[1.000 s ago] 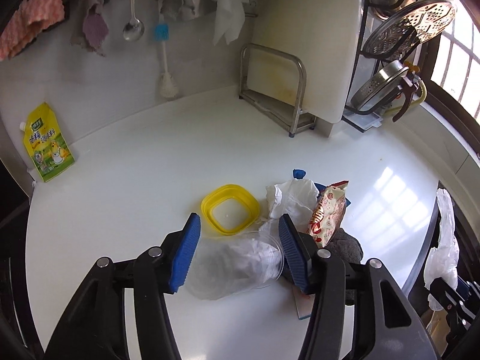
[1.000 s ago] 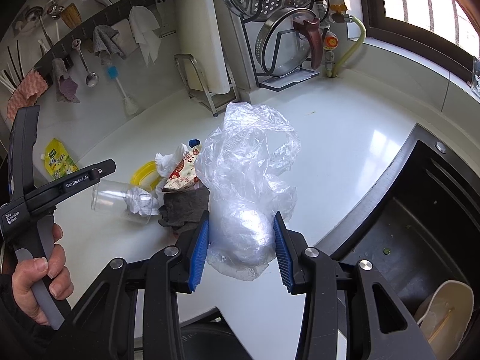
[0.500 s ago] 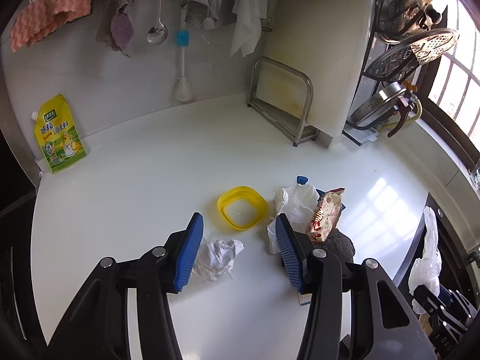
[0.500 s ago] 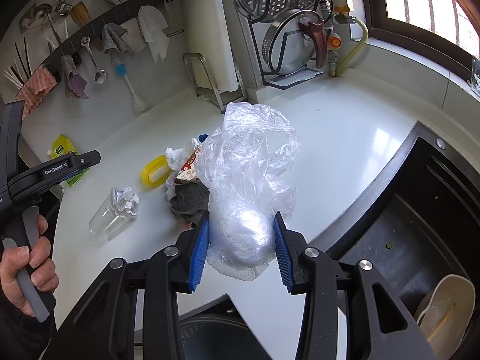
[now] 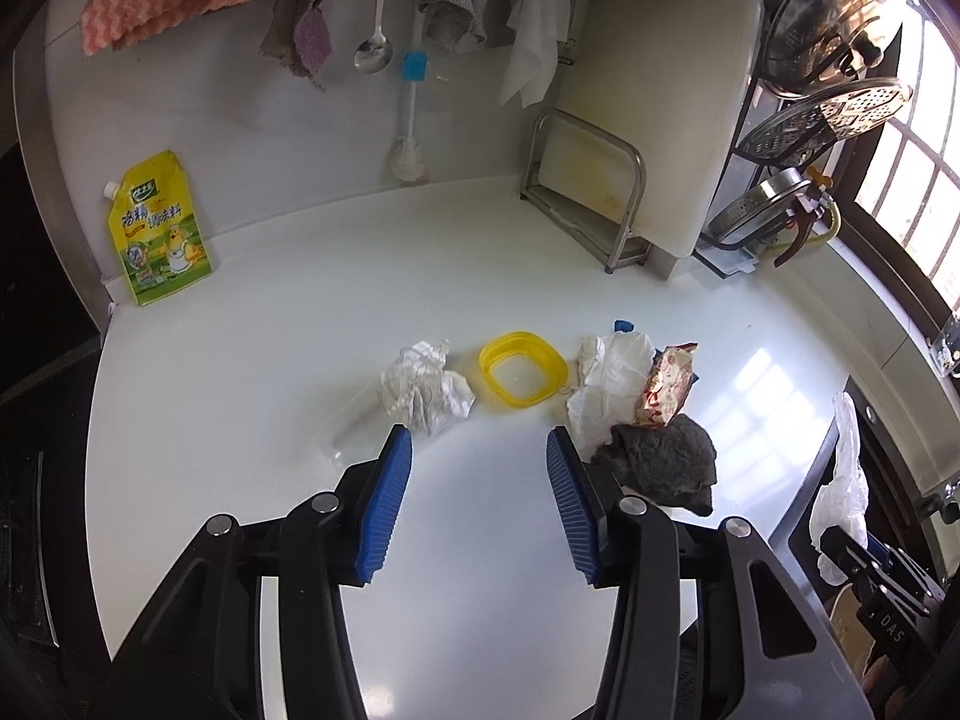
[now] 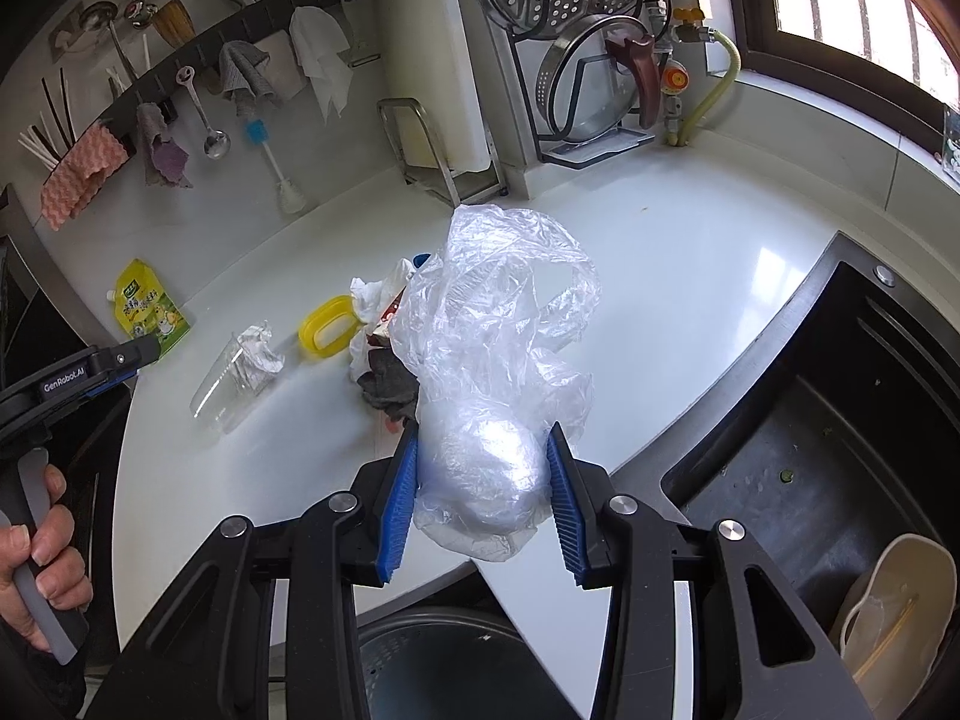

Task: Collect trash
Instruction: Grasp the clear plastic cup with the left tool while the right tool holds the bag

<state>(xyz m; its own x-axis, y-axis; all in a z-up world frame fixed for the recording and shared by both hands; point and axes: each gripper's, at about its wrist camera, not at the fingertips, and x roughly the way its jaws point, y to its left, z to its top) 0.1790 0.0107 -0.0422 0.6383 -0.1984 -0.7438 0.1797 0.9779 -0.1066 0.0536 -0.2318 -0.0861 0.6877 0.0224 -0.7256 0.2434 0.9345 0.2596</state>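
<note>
White kitchen surface (image 5: 300, 360), trash scattered on it. Left gripper (image 5: 479, 504): fingers spread, nothing between them, above bare surface. Right gripper (image 6: 483, 495): fingers pinching a crumpled clear plastic bag (image 6: 486, 360) at the surface's front edge. Clear plastic cup (image 6: 225, 381) lying on its side, crumpled paper (image 5: 423, 387) at its mouth. Beside it, a yellow lid ring (image 5: 522, 367). Next, a touching pile: white tissue (image 5: 612, 378), snack wrapper (image 5: 666, 384), dark grey cloth (image 5: 666, 468).
</note>
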